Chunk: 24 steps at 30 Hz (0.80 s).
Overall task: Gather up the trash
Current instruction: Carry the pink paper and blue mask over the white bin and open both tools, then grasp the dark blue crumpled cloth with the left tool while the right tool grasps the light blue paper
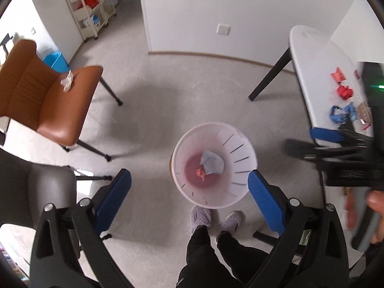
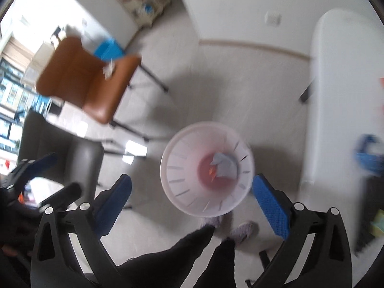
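A white slotted trash bin (image 1: 237, 144) stands on the floor below both grippers; it also shows in the right wrist view (image 2: 177, 168). Inside lie a pale blue crumpled paper (image 1: 212, 164) and a small red scrap (image 1: 201, 173). My left gripper (image 1: 189, 180) is open and empty, high above the bin. My right gripper (image 2: 192, 184) is open and empty, also above the bin; that view is blurred. Red wrappers (image 1: 342, 84) and blue trash (image 1: 343, 114) lie on the white table (image 1: 309, 55) at right. A crumpled white scrap (image 1: 67, 81) lies on the brown chair (image 1: 48, 100).
A grey chair (image 1: 48, 187) stands at lower left. A blue bin (image 1: 56, 62) sits behind the brown chair, and a cream shelf cart (image 1: 91, 9) stands by the far wall. The person's slippered feet (image 1: 213, 220) are just in front of the trash bin.
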Motion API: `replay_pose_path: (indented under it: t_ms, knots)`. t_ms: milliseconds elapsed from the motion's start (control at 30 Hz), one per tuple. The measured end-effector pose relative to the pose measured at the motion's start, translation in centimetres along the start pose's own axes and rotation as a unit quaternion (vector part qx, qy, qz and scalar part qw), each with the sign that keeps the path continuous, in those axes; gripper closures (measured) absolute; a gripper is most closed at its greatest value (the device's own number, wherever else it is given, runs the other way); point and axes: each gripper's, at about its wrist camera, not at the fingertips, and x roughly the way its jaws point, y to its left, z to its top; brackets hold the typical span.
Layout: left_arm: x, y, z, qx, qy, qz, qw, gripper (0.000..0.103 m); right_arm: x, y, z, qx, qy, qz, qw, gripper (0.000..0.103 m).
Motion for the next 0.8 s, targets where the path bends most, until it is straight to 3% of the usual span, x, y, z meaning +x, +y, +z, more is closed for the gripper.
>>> replay_pose_path:
  t_ms: [133, 367, 600, 800]
  knots:
    - [-2.1, -2.8, 0.7, 0.032, -0.024, -0.014, 0.9991, 0.008, -9.2, -2.2, -2.8, 0.012, -0.086, -0.029, 0.996, 0.003]
    - [-5.1, -9.8, 1.4, 0.104, -0.059, -0.052, 0.9914, 0.008, -17.8, -8.9, -9.6, 0.082, -0.151, -0.103, 0.98, 0.002]
    - [-6.1, -17.3, 1.6, 0.159, -0.074, -0.09, 0.9804, 0.008, -20.1, -14.0, -13.9, 0.146, -0.182, -0.126, 0.964, 0.002]
    - [-5.2, -22.5, 2.3, 0.207, -0.086, -0.1, 0.9693, 0.008, -20.9, -16.2, -15.0, 0.172, -0.205, -0.126, 0.955, 0.002]
